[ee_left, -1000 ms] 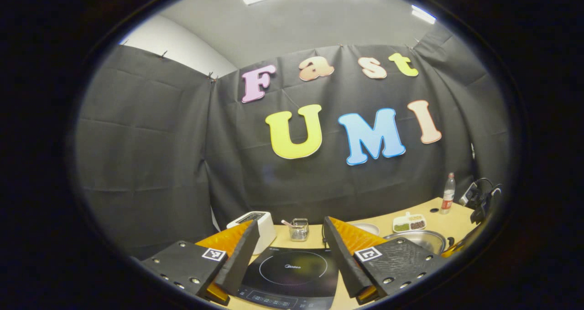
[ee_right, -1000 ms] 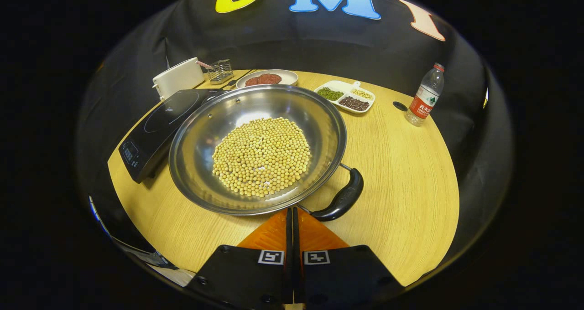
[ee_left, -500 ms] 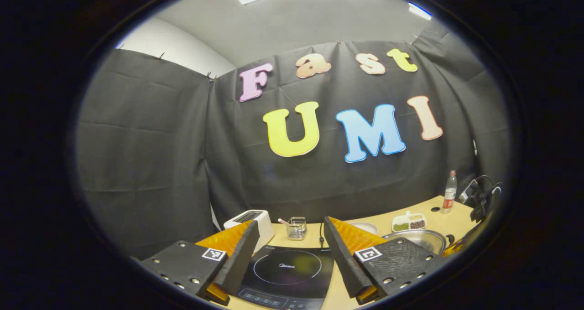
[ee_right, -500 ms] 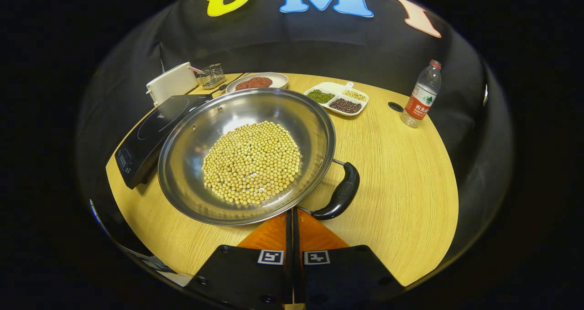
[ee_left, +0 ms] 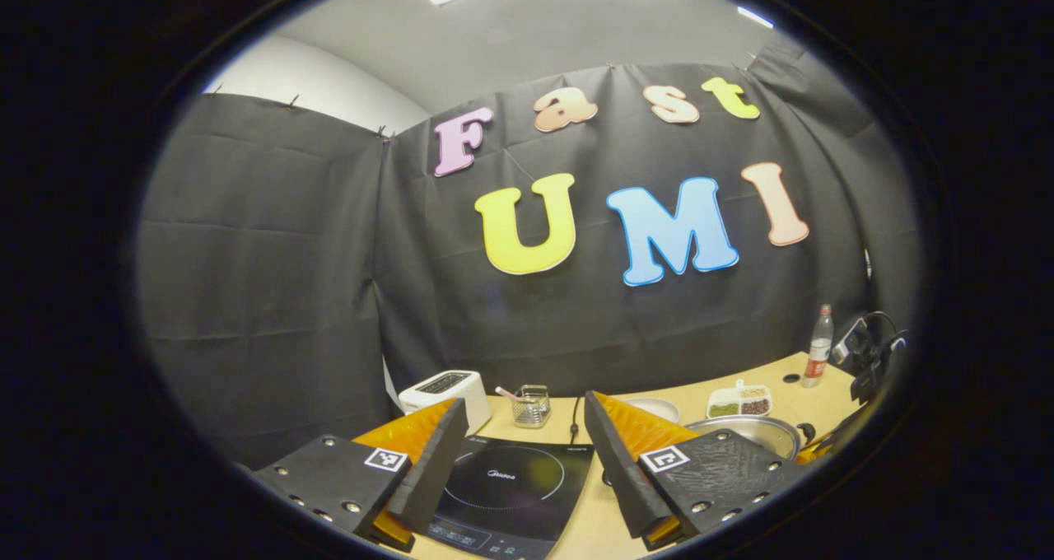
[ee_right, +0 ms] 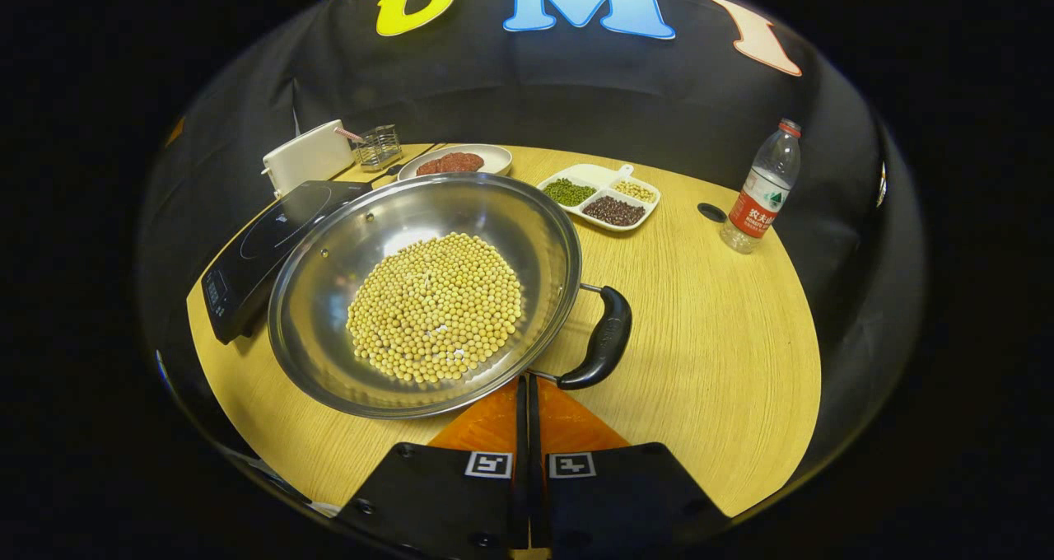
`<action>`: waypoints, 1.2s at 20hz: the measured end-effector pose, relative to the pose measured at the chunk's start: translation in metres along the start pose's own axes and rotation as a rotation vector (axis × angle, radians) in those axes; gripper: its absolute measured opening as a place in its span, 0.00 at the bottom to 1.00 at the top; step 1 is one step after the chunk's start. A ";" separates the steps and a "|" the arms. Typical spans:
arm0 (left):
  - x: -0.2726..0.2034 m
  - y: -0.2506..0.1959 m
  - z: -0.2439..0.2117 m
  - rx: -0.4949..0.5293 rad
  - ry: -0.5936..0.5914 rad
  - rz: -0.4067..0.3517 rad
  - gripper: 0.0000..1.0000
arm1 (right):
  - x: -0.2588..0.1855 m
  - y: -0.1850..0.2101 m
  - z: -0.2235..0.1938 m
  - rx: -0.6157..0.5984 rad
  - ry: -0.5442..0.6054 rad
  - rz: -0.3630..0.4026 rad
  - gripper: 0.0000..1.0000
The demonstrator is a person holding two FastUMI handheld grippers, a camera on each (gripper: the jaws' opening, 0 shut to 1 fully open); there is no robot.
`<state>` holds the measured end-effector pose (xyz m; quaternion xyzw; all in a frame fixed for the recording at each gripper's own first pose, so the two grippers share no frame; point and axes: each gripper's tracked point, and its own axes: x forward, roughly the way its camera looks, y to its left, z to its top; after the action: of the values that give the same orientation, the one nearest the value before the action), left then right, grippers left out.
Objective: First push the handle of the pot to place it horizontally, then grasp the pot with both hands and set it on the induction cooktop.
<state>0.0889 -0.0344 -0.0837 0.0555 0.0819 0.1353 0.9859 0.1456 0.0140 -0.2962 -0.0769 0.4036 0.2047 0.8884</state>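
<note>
— While the right tongs (ee_right: 527,387) hung low over the near edge of the desk (ee_right: 725,362), how did they stand?

— Pressed together, fingers flat against each other with nothing between them; their tips sat just at the pot's (ee_right: 329,296) near rim, beside the root of its black handle (ee_right: 605,342); I could not tell whether they touched the steel.

— And where was the pot?

— On the desk, just right of the induction cooktop (ee_right: 272,235), its rim overlapping the cooktop's edge from where I looked; it held a round heap of pale beans (ee_right: 436,305); the handle stuck out on the right side, curving along the rim.

— The left tongs (ee_left: 519,453)?

— Spread wide and empty, held above the cooktop (ee_left: 502,482), which showed between the two fingers; the pot (ee_left: 753,432) lay off beyond the right finger.

— What else stood about?

— A white toaster (ee_right: 309,155) and a small wire basket (ee_right: 379,144) behind the cooktop; a plate of something dark red (ee_right: 457,161); a divided dish of beans (ee_right: 601,198); a water bottle (ee_right: 762,185) far right.
</note>
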 end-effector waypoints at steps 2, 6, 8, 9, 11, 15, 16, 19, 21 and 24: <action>0.001 -0.007 -0.003 -0.001 0.012 0.003 0.84 | 0.003 -0.005 0.003 0.006 -0.013 0.002 0.02; 0.011 -0.018 -0.010 -0.004 0.028 -0.027 0.85 | 0.008 -0.012 0.006 0.034 -0.015 -0.014 0.02; 0.020 -0.022 -0.015 -0.006 0.039 -0.046 0.84 | 0.005 -0.016 0.006 0.041 -0.018 -0.036 0.02; 0.027 -0.023 -0.017 -0.009 0.042 -0.061 0.85 | 0.001 -0.020 0.006 0.041 -0.026 -0.055 0.02; 0.038 -0.029 -0.024 -0.010 0.053 -0.100 0.85 | -0.008 -0.025 0.012 0.066 -0.063 -0.087 0.02; 0.057 -0.034 -0.030 -0.017 0.054 -0.174 0.87 | -0.036 -0.032 0.042 0.143 -0.192 -0.157 0.03; 0.061 -0.035 -0.030 -0.021 0.055 -0.192 0.86 | -0.043 -0.033 0.051 0.163 -0.226 -0.173 0.04; 0.072 -0.040 -0.034 -0.033 0.057 -0.241 0.86 | -0.062 -0.032 0.074 0.204 -0.318 -0.201 0.68; 0.078 -0.045 -0.036 -0.044 0.058 -0.277 0.85 | -0.068 -0.035 0.083 0.214 -0.355 -0.236 0.96; 0.087 -0.059 -0.052 -0.045 0.100 -0.342 0.87 | -0.069 -0.032 0.090 0.226 -0.377 -0.253 0.95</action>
<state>0.1778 -0.0624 -0.1551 0.0119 0.1362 -0.0298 0.9902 0.1806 -0.0083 -0.1857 0.0125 0.2384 0.0559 0.9695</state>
